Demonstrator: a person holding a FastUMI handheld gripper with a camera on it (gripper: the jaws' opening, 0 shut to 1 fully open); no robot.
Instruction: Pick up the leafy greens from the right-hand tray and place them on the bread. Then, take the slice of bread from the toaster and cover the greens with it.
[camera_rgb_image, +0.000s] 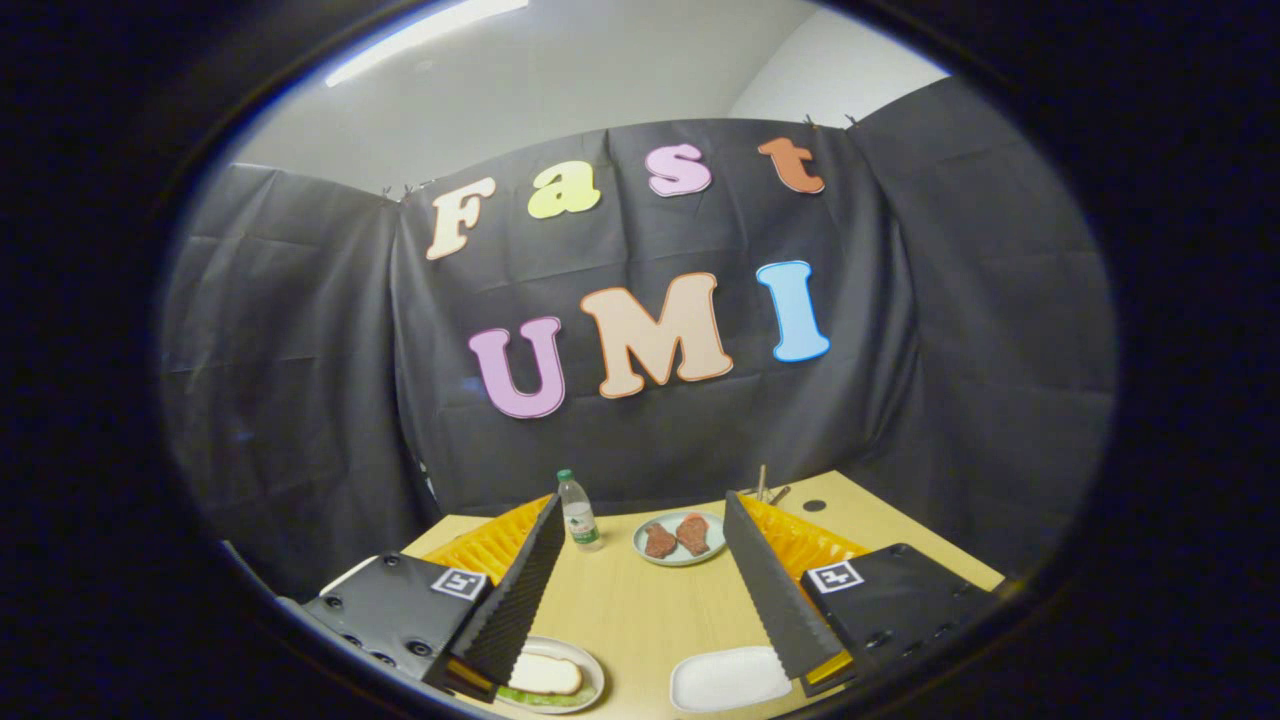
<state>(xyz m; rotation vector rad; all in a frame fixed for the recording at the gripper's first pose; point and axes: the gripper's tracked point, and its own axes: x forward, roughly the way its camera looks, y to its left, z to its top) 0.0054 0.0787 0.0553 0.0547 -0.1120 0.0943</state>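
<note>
- My fingers (640, 580) stand wide apart with nothing between them but bare table (640, 610); they grip nothing.
- Left finger (515, 595): black ribbed pad on an orange backing, fixed to a black housing that carries a small square marker.
- Just beside the base of the left finger sits a round plate (590, 668). On it lies a slice of bread (545, 675), pale with a browner crust. The finger's base covers the plate's left part.
- Leafy greens (545, 697) show as a green strip under the near edge of that slice. So the bread lies over the greens, on the plate.
- Beyond the left fingertip stands a clear water bottle (579, 512) with a green cap, upright, near the far edge of the table.
- Between my fingers and further off, a pale bluish plate (680, 555) holds two reddish-brown pieces of meat (677, 537), side by side.
- Just beside the base of the right finger (775, 590) lies a white rectangular tray (725, 680), nothing on the part I can see. The finger hides its right corner.
- Right finger: same ribbed pad and orange backing, same black housing with marker.
- Past the right fingertip, thin sticks (765, 485) rise at the table's far edge; too small to tell what they are. A dark round spot (813, 506) shows on the tabletop near them.
</note>
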